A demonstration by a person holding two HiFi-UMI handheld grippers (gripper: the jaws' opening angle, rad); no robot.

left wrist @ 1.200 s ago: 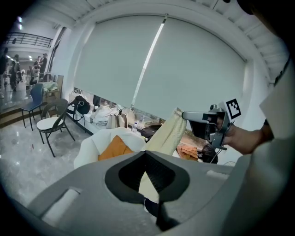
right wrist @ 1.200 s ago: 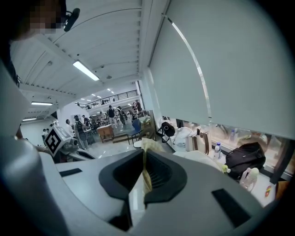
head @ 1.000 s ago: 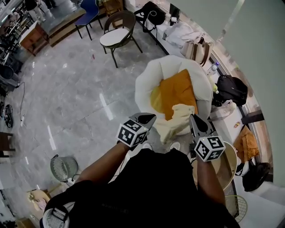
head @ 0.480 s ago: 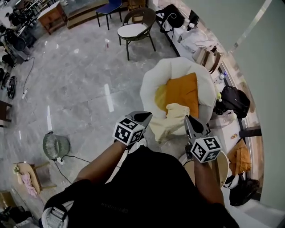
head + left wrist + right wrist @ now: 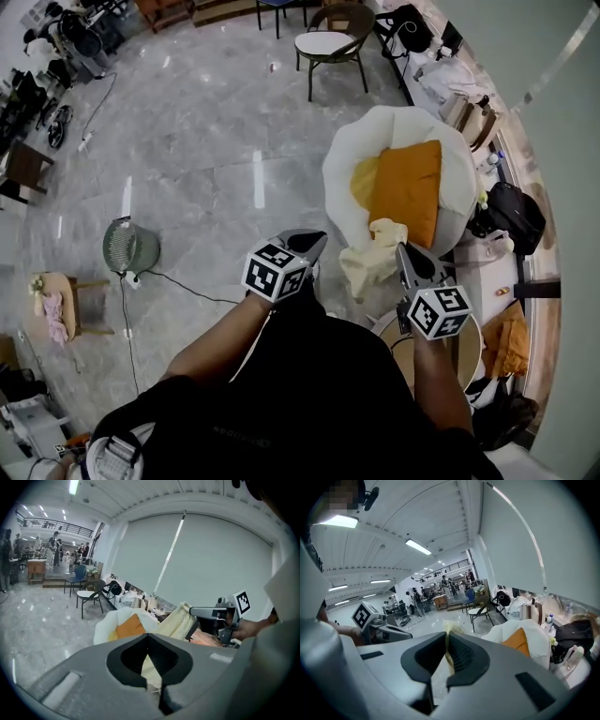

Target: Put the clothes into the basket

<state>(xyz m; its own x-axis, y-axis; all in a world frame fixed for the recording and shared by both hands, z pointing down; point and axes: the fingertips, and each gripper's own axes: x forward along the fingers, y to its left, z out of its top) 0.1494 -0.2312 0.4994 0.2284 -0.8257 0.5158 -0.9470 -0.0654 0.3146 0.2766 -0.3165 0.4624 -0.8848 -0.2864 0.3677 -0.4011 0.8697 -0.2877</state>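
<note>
A cream garment (image 5: 373, 258) hangs bunched between my two grippers, and its top still touches the front of the white round chair (image 5: 347, 178) with the orange cushion (image 5: 412, 187). My right gripper (image 5: 405, 255) is shut on the garment's right side; the cloth (image 5: 449, 656) shows between its pads. My left gripper (image 5: 317, 242) is shut on the garment's lower left edge, where the cloth (image 5: 176, 620) tapers down into its jaws. A round tan basket (image 5: 483, 328) stands on the floor just under my right hand, partly hidden by it.
Right of the basket lies an orange cloth (image 5: 511, 337). A black bag (image 5: 511, 211) sits beside the chair. A round wire-grilled appliance (image 5: 129, 246) with a cable stands on the floor at left. At the back is a dark chair (image 5: 328, 42), and a small stool (image 5: 58, 305) stands far left.
Both grippers have drawn the cream garment back off the chair's front edge toward me. The whole view has swung, so the chair now sits further right and higher.
</note>
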